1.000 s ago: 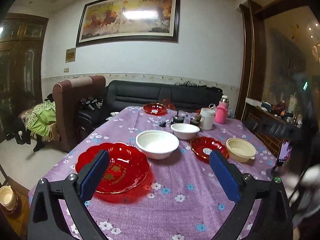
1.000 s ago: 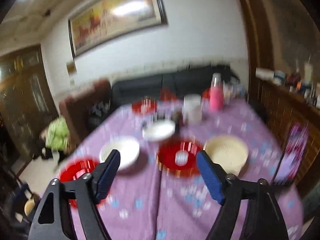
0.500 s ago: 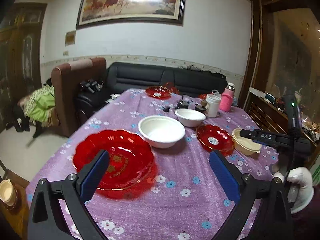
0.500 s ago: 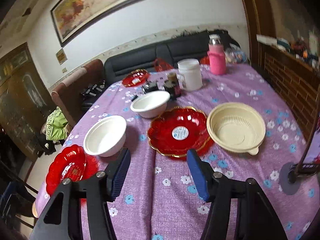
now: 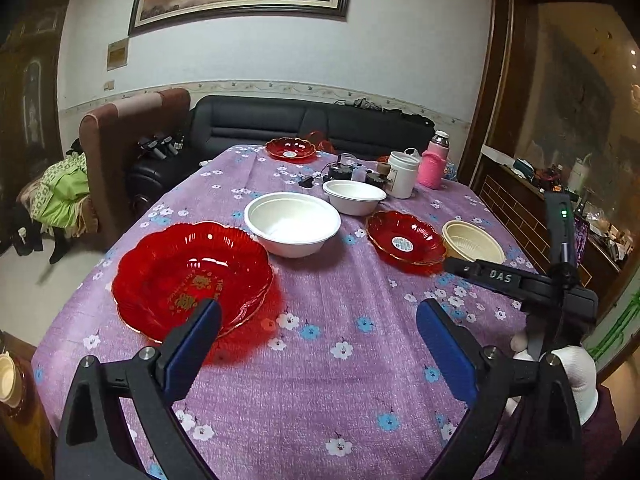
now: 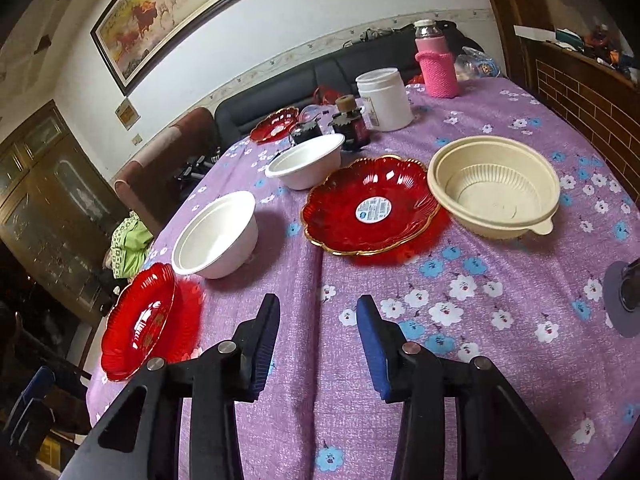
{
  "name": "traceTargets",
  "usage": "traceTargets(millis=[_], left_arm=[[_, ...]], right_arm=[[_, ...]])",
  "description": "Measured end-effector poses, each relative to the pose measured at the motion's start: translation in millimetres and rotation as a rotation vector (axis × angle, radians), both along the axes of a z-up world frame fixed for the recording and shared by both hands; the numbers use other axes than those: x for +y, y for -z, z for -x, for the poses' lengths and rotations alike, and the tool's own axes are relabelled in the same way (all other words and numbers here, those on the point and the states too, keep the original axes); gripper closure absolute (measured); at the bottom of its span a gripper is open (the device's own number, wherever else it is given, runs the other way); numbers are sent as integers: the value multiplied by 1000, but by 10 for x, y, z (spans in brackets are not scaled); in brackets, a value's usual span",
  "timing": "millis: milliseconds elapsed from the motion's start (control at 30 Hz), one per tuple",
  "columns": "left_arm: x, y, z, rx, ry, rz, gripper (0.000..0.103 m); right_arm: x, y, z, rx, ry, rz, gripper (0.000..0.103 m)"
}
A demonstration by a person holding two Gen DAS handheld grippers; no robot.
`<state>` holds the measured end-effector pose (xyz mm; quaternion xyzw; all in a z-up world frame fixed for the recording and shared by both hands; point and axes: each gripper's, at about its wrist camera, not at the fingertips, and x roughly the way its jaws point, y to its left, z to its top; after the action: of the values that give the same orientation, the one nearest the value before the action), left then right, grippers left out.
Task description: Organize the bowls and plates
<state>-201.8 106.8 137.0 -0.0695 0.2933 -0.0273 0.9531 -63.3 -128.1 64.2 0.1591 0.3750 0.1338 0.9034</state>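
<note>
A: Roughly where does the sorting stand?

B: Barely begun, by my read. Nothing is stacked. Big red plate [image 5: 192,276] sits alone at the near left of the table [image 5: 340,380]. Small red plate [image 6: 372,204] lies mid-table, just beside the beige bowl [image 6: 494,190]; they look close to touching, can't tell for sure. Two white bowls, near one [image 5: 292,222] and far one [image 5: 354,196], stand apart from each other. A third red plate [image 5: 291,149] is at the far end.

A: Grippers?

B: Left gripper [image 5: 318,348] hovers over the near edge, jaws wide apart, empty; its left finger overlaps the big red plate's rim in view, contact not certain. Right gripper [image 6: 318,344] hovers above bare cloth, jaws apart but narrower, holding nothing, aimed toward the small red plate.

A: What's left?

B: All of it, I'd judge: plates onto plates, bowls nested.

A: Room to move?

B: Good open cloth across the near half, between the big plate and the small one. Far end is crowded: white jar [image 6: 384,98], pink flask [image 6: 434,66], small dark items close behind the far bowl. Big plate sits near the left table edge, so a sideways nudge could risk tipping it off. A stand base [image 6: 622,298] sits at the right edge, near the right gripper's path.
</note>
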Motion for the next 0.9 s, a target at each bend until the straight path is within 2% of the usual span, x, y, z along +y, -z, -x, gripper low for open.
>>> traceTargets(millis=[333, 467, 567, 633, 667, 767, 900], left_arm=[[-19, 118, 27, 29, 16, 12, 5], [48, 146, -44, 50, 24, 23, 5], [185, 57, -68, 19, -8, 24, 5], [273, 8, -99, 5, -26, 37, 5], [326, -9, -129, 2, -35, 49, 5], [436, 12, -231, 9, -56, 71, 5], [460, 134, -365, 48, -50, 69, 5]], right_arm=[[-196, -72, 76, -14, 52, 17, 59], [-211, -102, -67, 14, 52, 11, 59], [-242, -432, -273, -37, 59, 20, 59], [-229, -702, -516, -59, 40, 40, 50], [-233, -803, -667, -59, 38, 37, 49], [-221, -862, -1025, -25, 33, 28, 48], [-178, -606, -1462, 78, 25, 28, 48]])
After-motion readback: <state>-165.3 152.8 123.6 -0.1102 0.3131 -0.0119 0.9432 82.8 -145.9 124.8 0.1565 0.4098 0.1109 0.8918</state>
